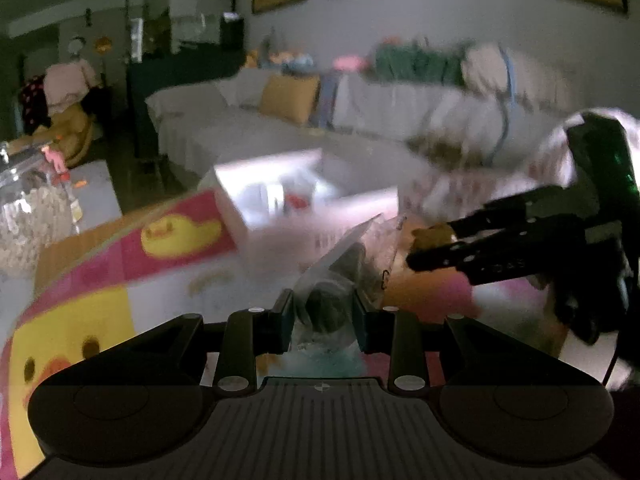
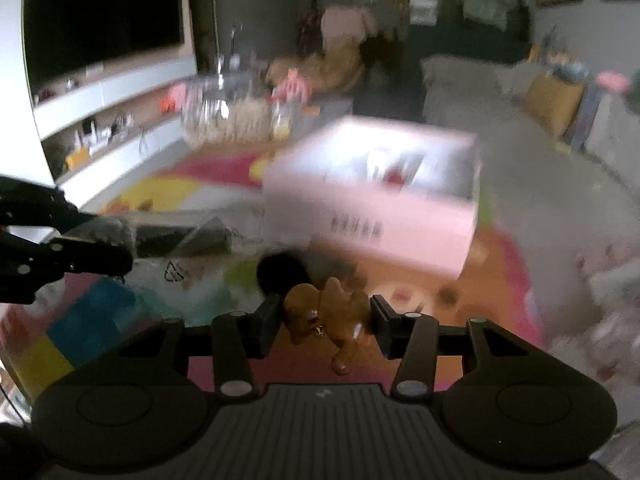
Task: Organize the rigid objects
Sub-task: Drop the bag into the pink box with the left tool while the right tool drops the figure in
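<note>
My left gripper (image 1: 323, 314) is shut on a clear plastic bag (image 1: 348, 264) with dark items inside, held above the colourful play mat (image 1: 100, 300). My right gripper (image 2: 325, 322) is shut on a small brown toy figure (image 2: 326, 314); the figure also shows in the left wrist view (image 1: 432, 236), at the right gripper's tips (image 1: 430, 248). A pale pink open box (image 2: 380, 200) with small items inside stands on the mat ahead of both grippers; it also shows in the left wrist view (image 1: 288, 204). The left gripper (image 2: 96, 248) and bag (image 2: 188, 248) appear at the left of the right wrist view.
A white-covered sofa (image 1: 360, 112) with an orange cushion (image 1: 290, 98) lies behind the box. A clear container (image 2: 224, 116) stands at the far left of the mat. A TV (image 2: 100, 12) and shelf (image 2: 108, 128) are on the left wall.
</note>
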Demonstrator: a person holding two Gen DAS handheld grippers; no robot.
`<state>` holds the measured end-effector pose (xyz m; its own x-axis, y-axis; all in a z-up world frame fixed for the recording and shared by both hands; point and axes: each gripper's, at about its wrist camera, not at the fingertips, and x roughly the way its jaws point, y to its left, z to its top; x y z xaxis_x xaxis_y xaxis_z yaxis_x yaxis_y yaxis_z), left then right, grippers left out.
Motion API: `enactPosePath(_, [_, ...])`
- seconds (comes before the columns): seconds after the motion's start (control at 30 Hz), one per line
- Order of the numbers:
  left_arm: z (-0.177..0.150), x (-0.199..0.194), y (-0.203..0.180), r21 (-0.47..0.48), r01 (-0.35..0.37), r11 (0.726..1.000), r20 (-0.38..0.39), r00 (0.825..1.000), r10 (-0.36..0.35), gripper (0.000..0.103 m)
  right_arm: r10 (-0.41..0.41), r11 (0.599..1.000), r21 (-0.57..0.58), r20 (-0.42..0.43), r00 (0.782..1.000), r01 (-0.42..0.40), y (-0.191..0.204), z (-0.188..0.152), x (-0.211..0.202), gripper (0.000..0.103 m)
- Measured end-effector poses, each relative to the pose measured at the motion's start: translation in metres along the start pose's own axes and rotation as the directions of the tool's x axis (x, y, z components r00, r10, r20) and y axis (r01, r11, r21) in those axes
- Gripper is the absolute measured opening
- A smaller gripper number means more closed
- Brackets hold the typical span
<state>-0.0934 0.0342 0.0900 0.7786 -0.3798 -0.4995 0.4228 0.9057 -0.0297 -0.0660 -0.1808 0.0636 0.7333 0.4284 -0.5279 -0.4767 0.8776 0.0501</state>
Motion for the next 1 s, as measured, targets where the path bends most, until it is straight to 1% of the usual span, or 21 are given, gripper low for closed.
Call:
enactPosePath(0.07, [0.028, -0.003, 0.007, 0.001, -0.016, 1.000, 0.080, 0.997, 0.015, 0.034, -0.028, 0.999, 0.033, 0.111, 0.993, 0.024, -0.008, 0.029, -0.017, 0.048])
enactPosePath(0.13, [0.059, -0.003, 0.011, 0.033, -0.048, 0.998, 0.178, 0.983, 0.042, 0.034, -0.048, 0.997, 0.063, 0.216, 0.975, 0.035, -0.016, 0.061, -0.028, 0.048])
enactPosePath(0.17, [0.074, 0.001, 0.014, 0.039, -0.067, 0.997, 0.215, 0.975, 0.058, 0.034, -0.065, 0.997, 0.067, 0.255, 0.965, 0.049, -0.018, 0.074, -0.030, 0.048])
enactPosePath(0.23, [0.097, 0.016, 0.021, 0.012, -0.084, 0.996, 0.253, 0.964, 0.079, 0.034, -0.089, 0.995, 0.063, 0.285, 0.954, 0.074, -0.020, 0.094, -0.026, 0.048])
enactPosePath(0.33, [0.115, 0.052, 0.031, -0.040, -0.082, 0.996, 0.249, 0.964, 0.090, 0.034, -0.111, 0.994, 0.048, 0.270, 0.956, 0.102, -0.021, 0.110, -0.007, 0.048])
enactPosePath(0.47, [0.117, 0.100, 0.040, -0.078, -0.078, 0.994, 0.202, 0.975, 0.093, 0.034, -0.116, 0.993, 0.052, 0.197, 0.974, 0.107, -0.028, 0.108, 0.025, 0.048])
enactPosePath(0.53, [0.116, 0.120, 0.048, -0.128, -0.043, 0.991, 0.184, 0.981, 0.067, 0.035, -0.106, 0.993, 0.061, 0.171, 0.979, 0.097, -0.030, 0.105, 0.039, 0.048])
enactPosePath(0.6, [0.117, 0.139, 0.060, -0.188, -0.014, 0.982, 0.158, 0.987, 0.044, 0.035, -0.065, 0.996, 0.074, 0.138, 0.988, 0.055, -0.035, 0.106, 0.058, 0.049])
enactPosePath(0.63, [0.117, 0.147, 0.065, -0.219, -0.010, 0.976, 0.142, 0.989, 0.042, 0.034, -0.048, 0.996, 0.083, 0.117, 0.992, 0.038, -0.037, 0.106, 0.066, 0.055])
enactPosePath(0.67, [0.116, 0.151, 0.070, -0.238, -0.010, 0.971, 0.131, 0.991, 0.042, 0.035, -0.051, 0.994, 0.099, 0.099, 0.994, 0.041, -0.039, 0.105, 0.071, 0.061])
enactPosePath(0.7, [0.115, 0.153, 0.074, -0.253, -0.015, 0.967, 0.125, 0.991, 0.048, 0.035, -0.063, 0.993, 0.106, 0.097, 0.993, 0.053, -0.041, 0.102, 0.073, 0.072])
enactPosePath(0.73, [0.113, 0.150, 0.077, -0.263, -0.022, 0.964, 0.130, 0.990, 0.058, 0.034, -0.082, 0.992, 0.104, 0.103, 0.991, 0.071, -0.041, 0.097, 0.072, 0.078])
enactPosePath(0.8, [0.105, 0.142, 0.082, -0.277, -0.036, 0.960, 0.138, 0.987, 0.077, 0.034, -0.128, 0.989, 0.093, 0.106, 0.986, 0.118, -0.040, 0.082, 0.069, 0.082])
enactPosePath(0.87, [0.090, 0.128, 0.083, -0.285, -0.067, 0.956, 0.123, 0.987, 0.106, 0.034, -0.156, 0.985, 0.096, 0.093, 0.983, 0.147, -0.040, 0.062, 0.064, 0.085])
enactPosePath(0.93, [0.074, 0.115, 0.080, -0.273, -0.096, 0.957, 0.102, 0.986, 0.128, 0.034, -0.176, 0.978, 0.130, 0.080, 0.981, 0.165, -0.043, 0.039, 0.060, 0.086])
enactPosePath(1.0, [0.055, 0.100, 0.074, -0.255, -0.107, 0.961, 0.088, 0.987, 0.133, 0.034, -0.173, 0.972, 0.168, 0.048, 0.984, 0.162, -0.045, 0.020, 0.058, 0.086])
